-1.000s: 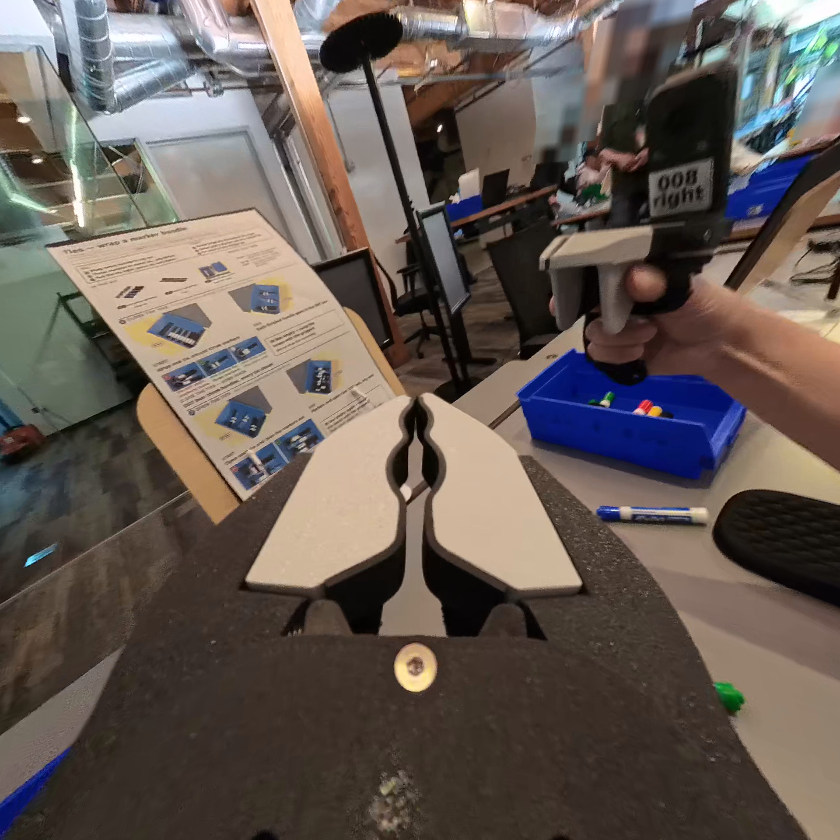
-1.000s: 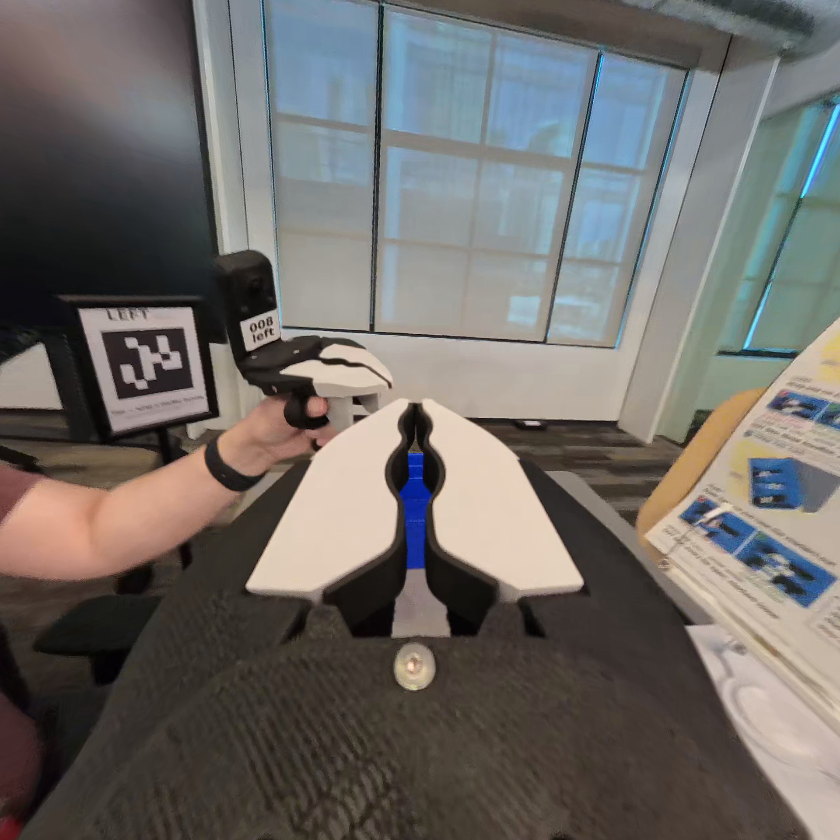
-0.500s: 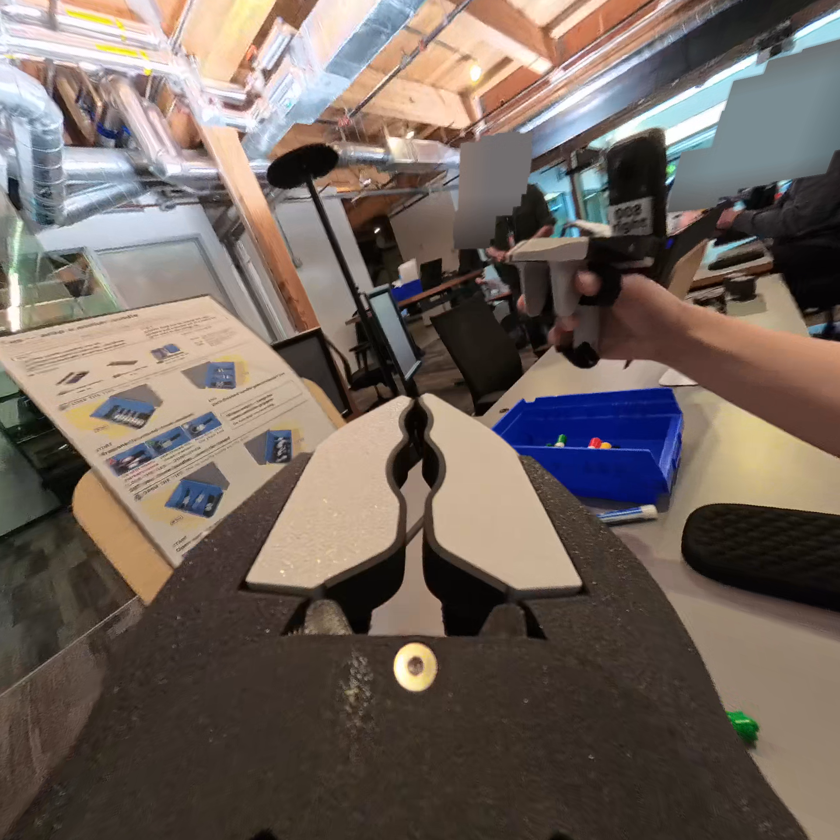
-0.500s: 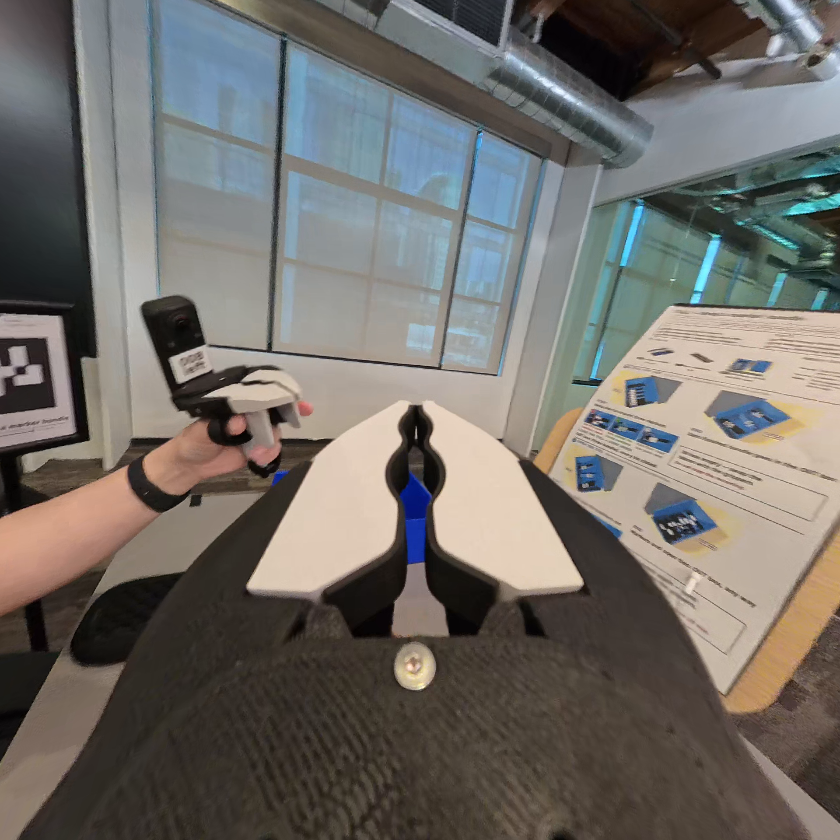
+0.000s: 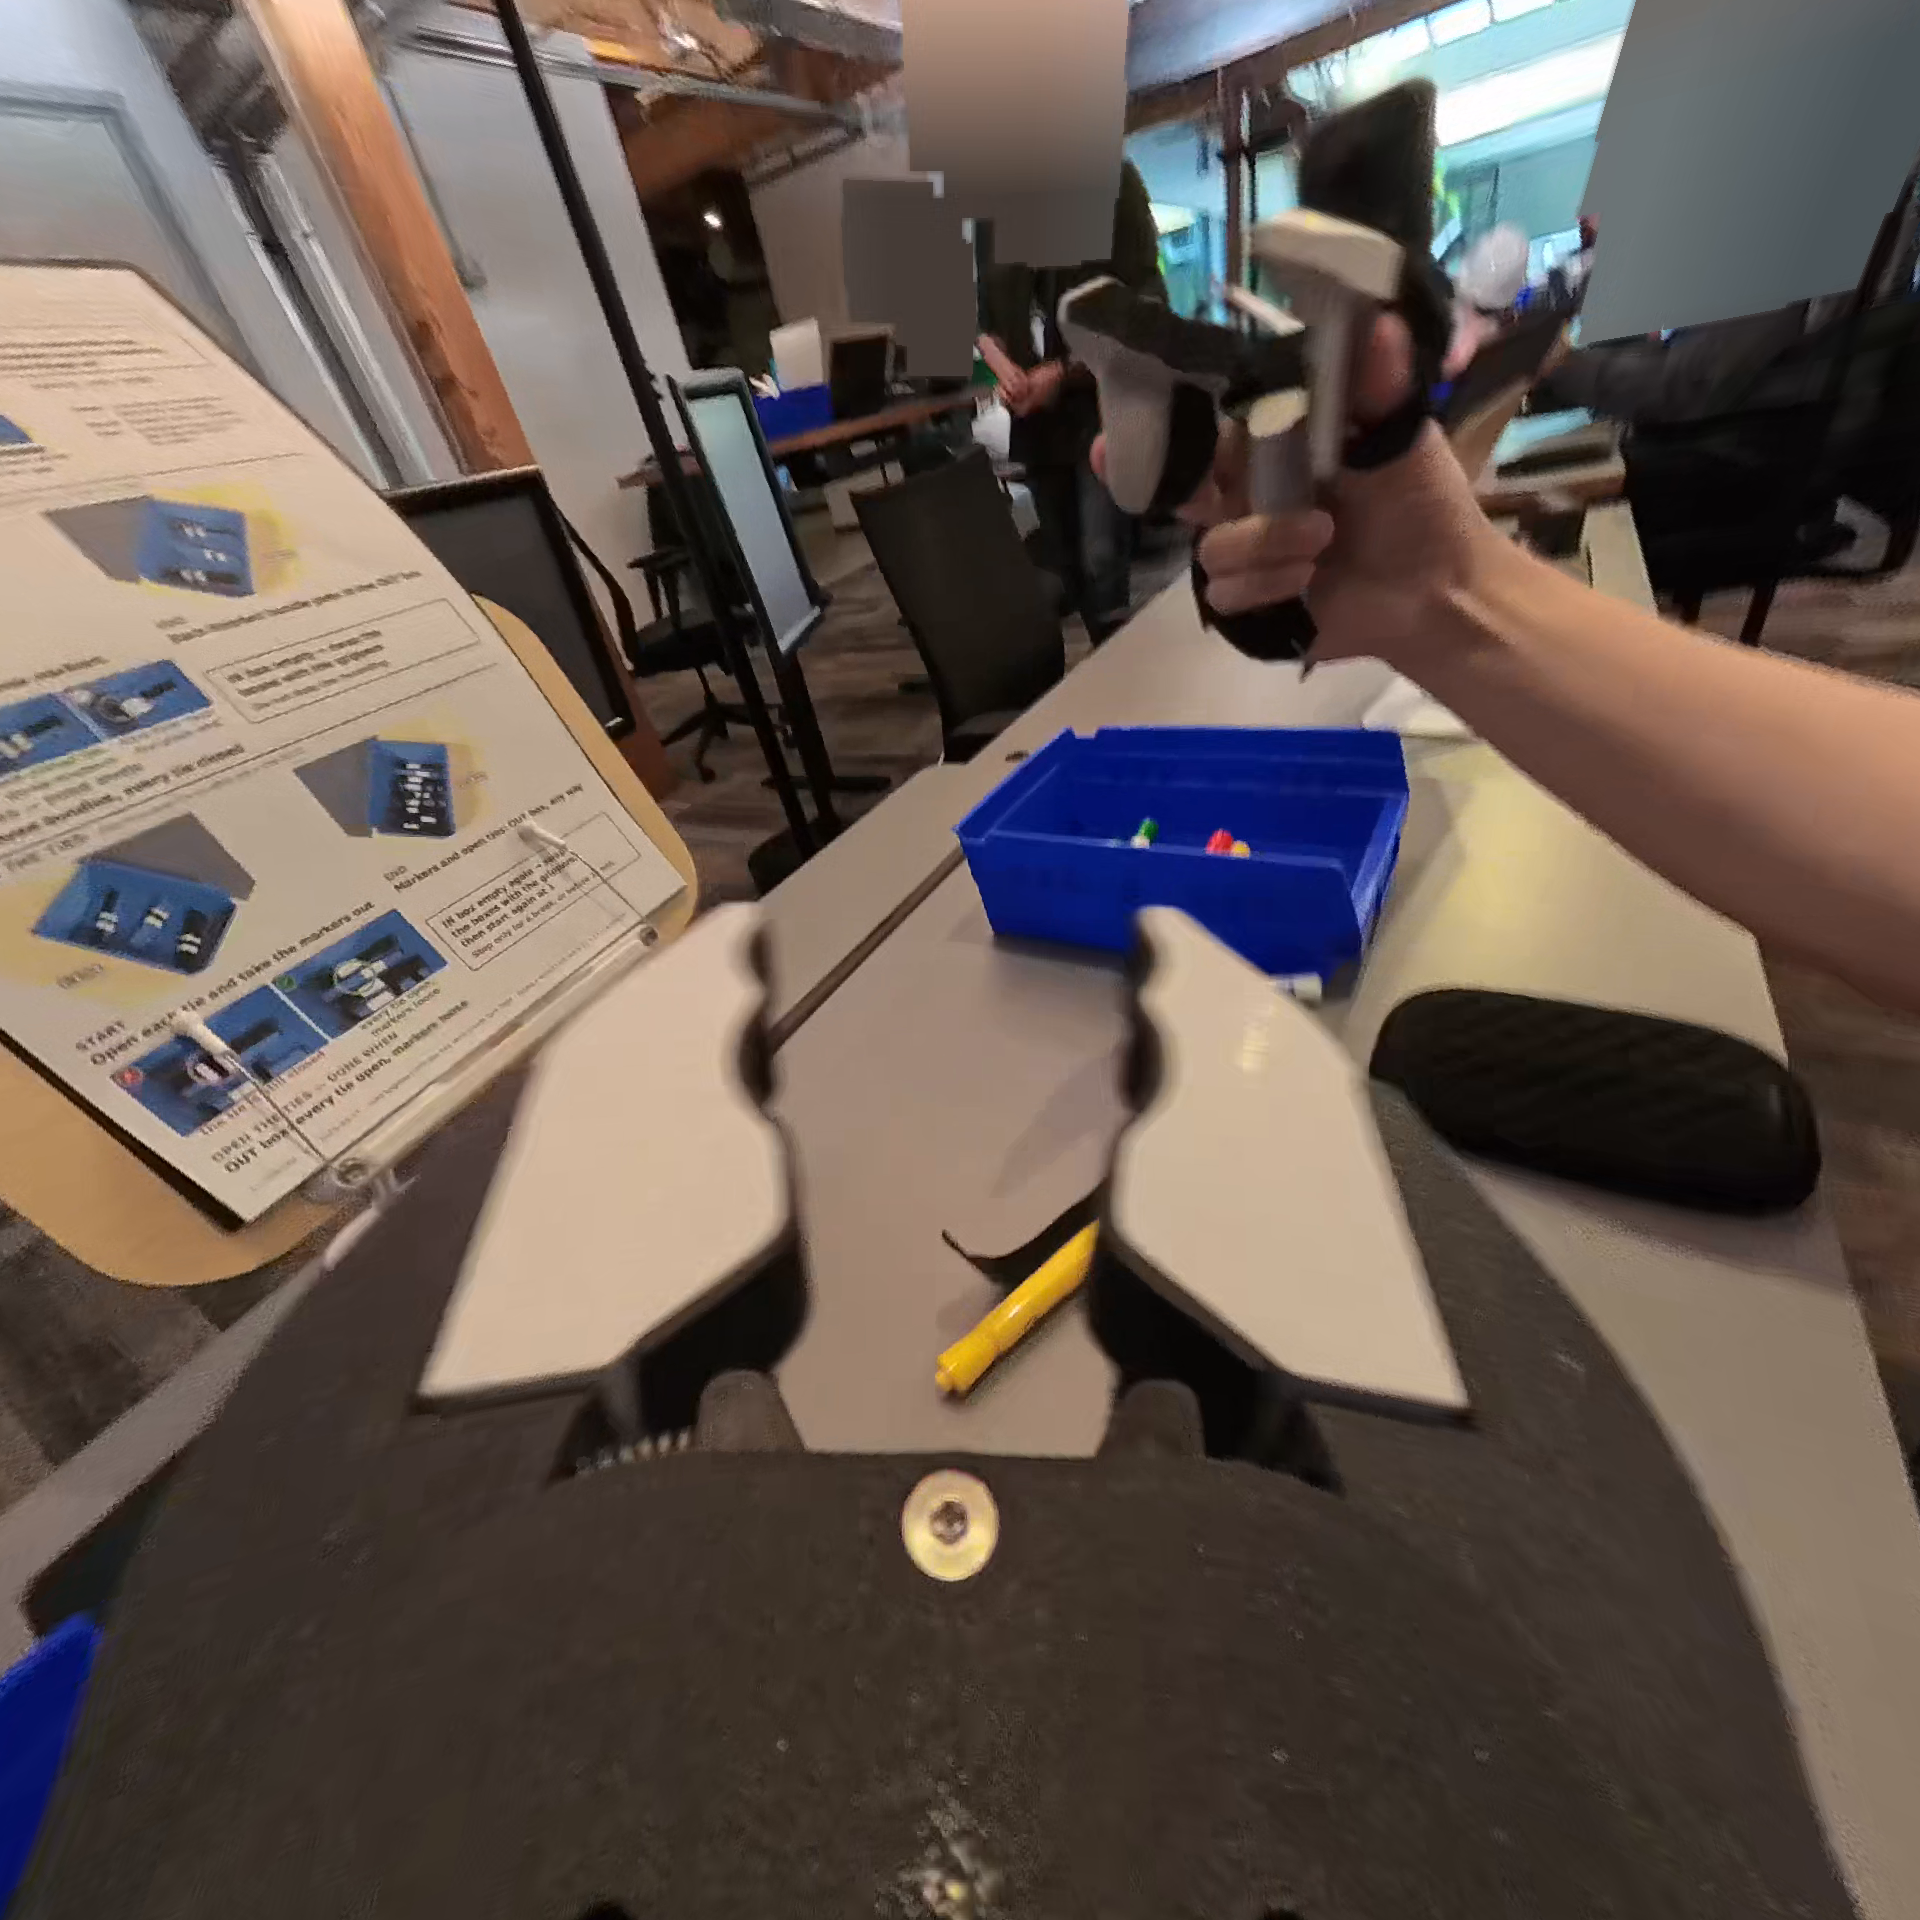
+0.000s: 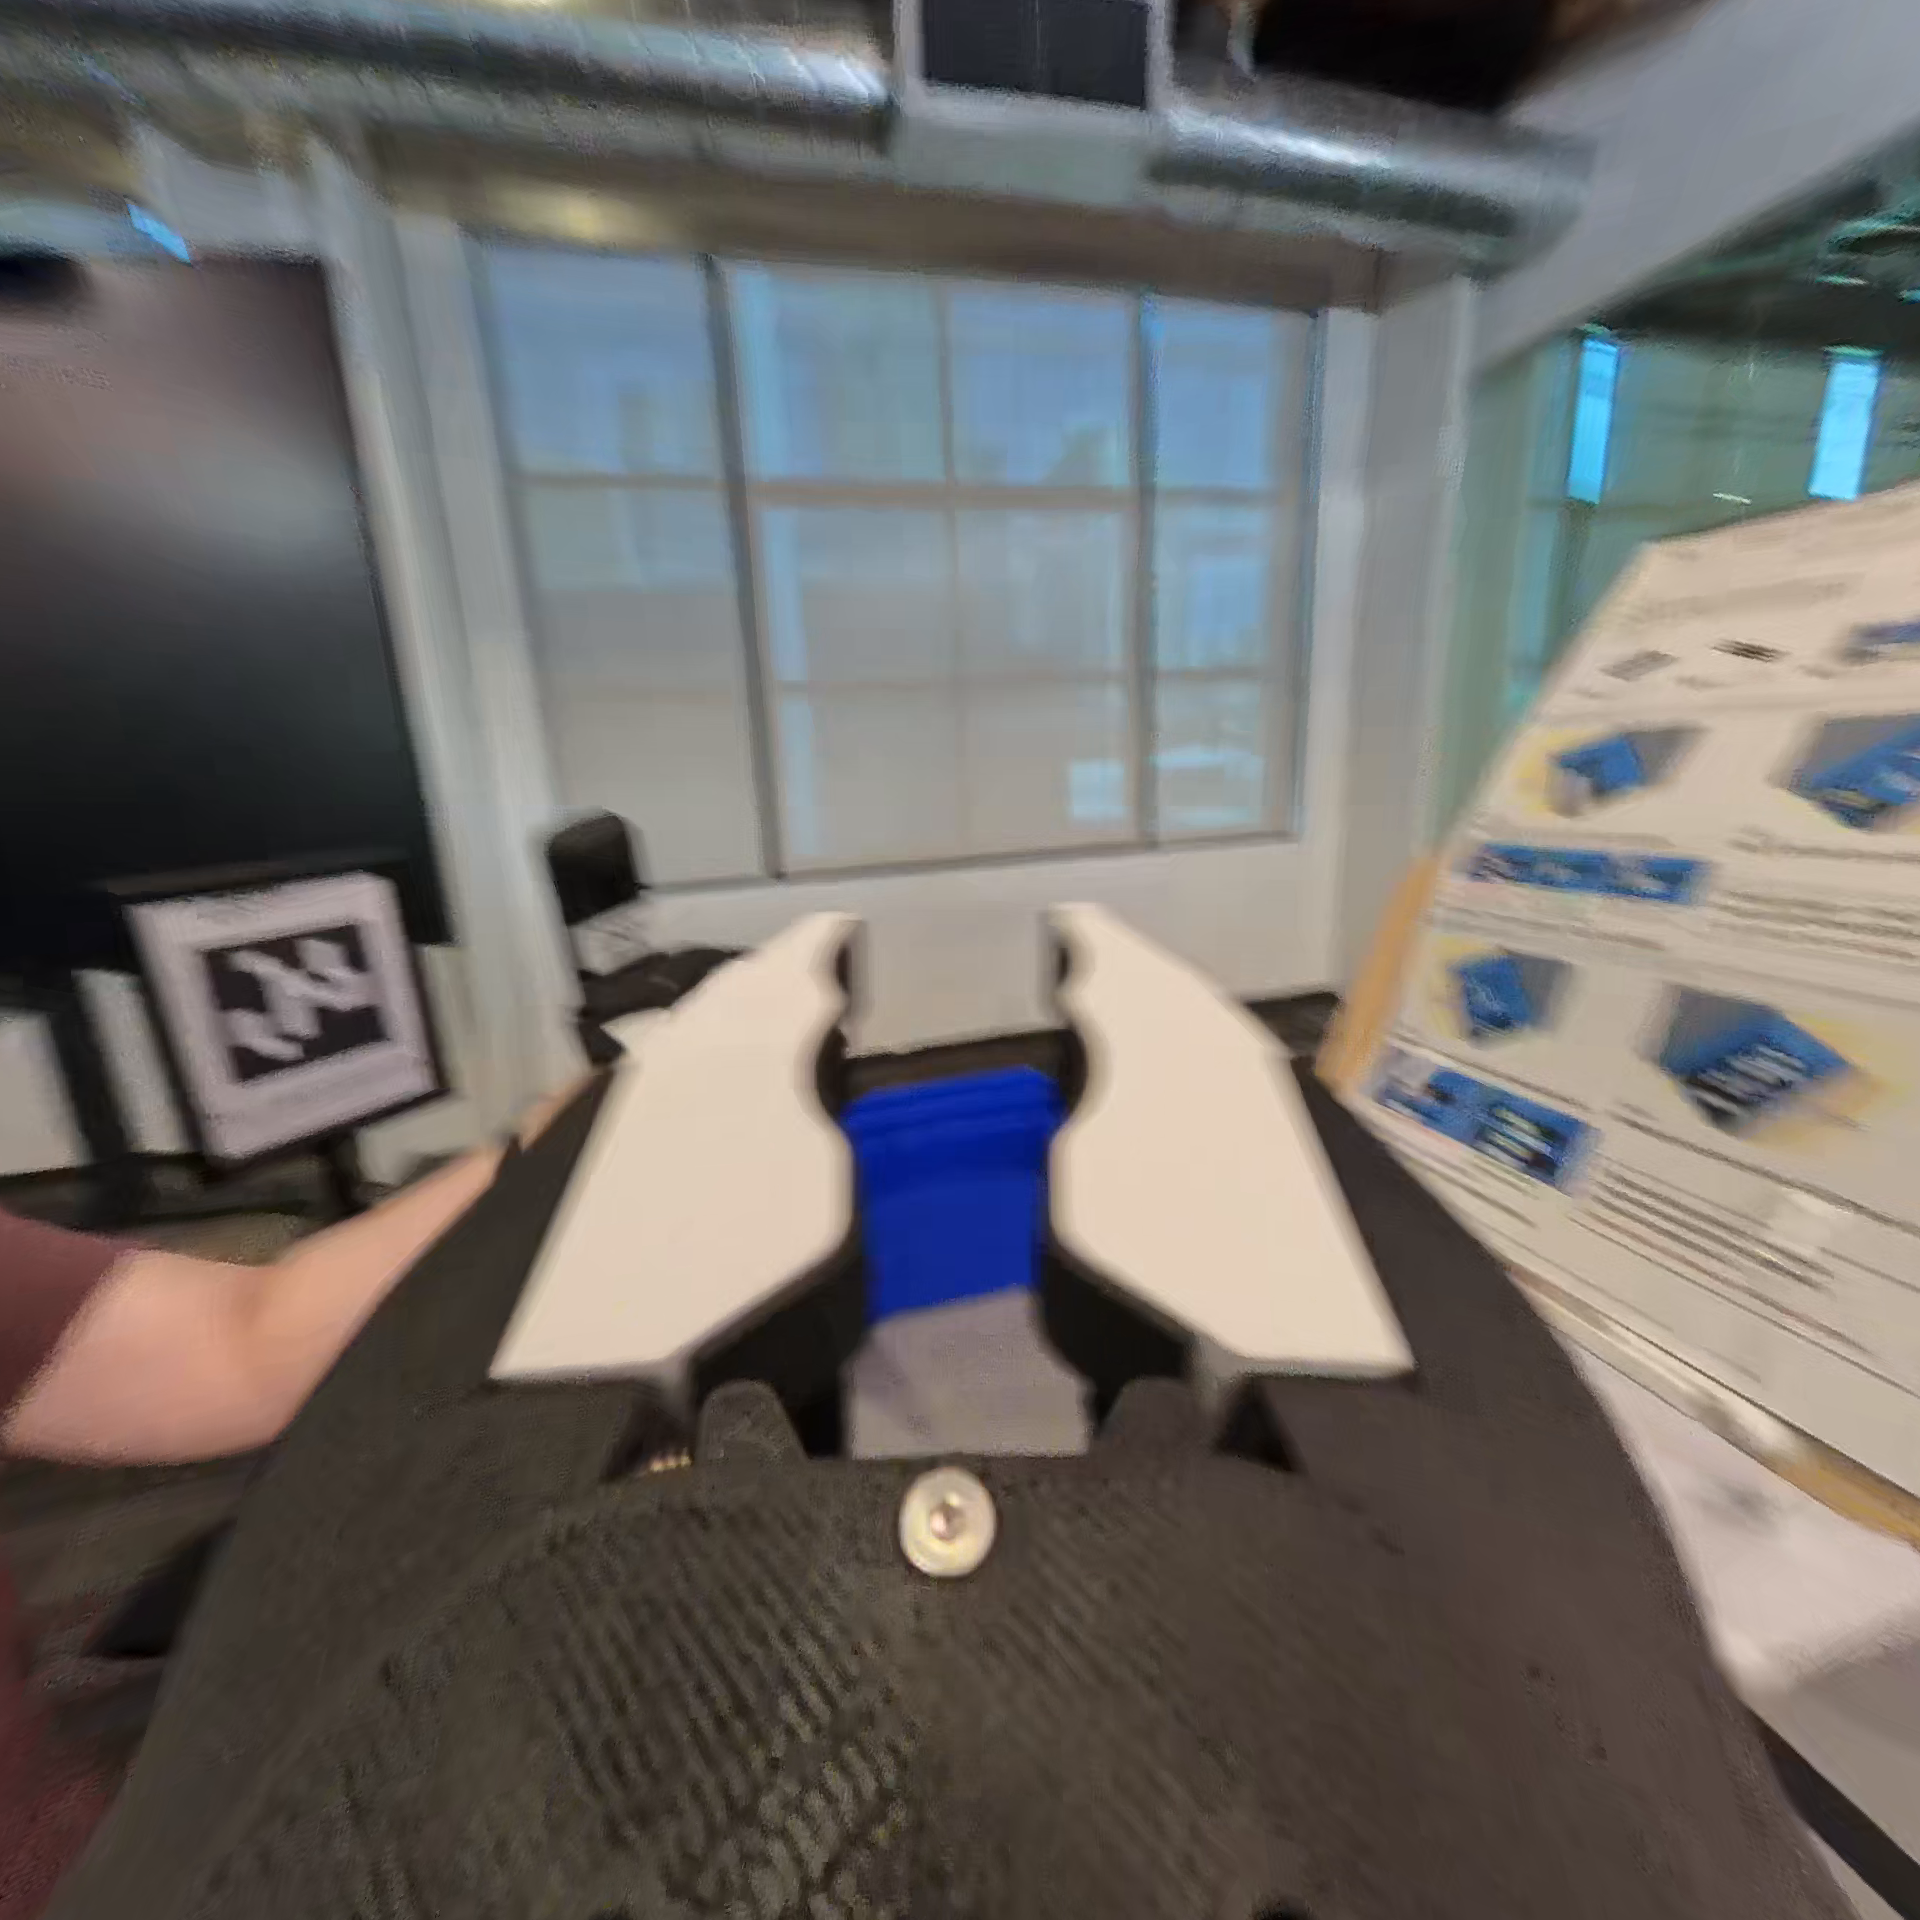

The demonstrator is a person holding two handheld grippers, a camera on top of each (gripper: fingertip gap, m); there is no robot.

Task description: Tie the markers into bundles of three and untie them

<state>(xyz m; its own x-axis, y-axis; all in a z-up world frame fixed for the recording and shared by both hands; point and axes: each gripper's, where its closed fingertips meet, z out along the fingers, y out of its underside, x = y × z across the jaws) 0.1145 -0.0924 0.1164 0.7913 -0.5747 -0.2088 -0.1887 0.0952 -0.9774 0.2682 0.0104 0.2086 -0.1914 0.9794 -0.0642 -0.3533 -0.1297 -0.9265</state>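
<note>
A yellow marker (image 5: 1013,1311) lies loose on the grey surface (image 5: 935,1060), near the blue bin (image 5: 1184,904), which holds a few more markers (image 5: 1216,840); another peeks out beside the bin's front wall. The left tool (image 5: 948,997) hangs above the yellow marker, its jaws spread wide and holding nothing. The right tool (image 6: 951,977), raised well above the bin, is likewise parted and empty. No bundle shows, so the work seems at its gathering stage. The next move likely calls for lowering the left tool and closing on the yellow marker.

Bare table (image 5: 935,1049) before blue bin (image 5: 1174,894); black pad (image 5: 1590,1112) right.
</note>
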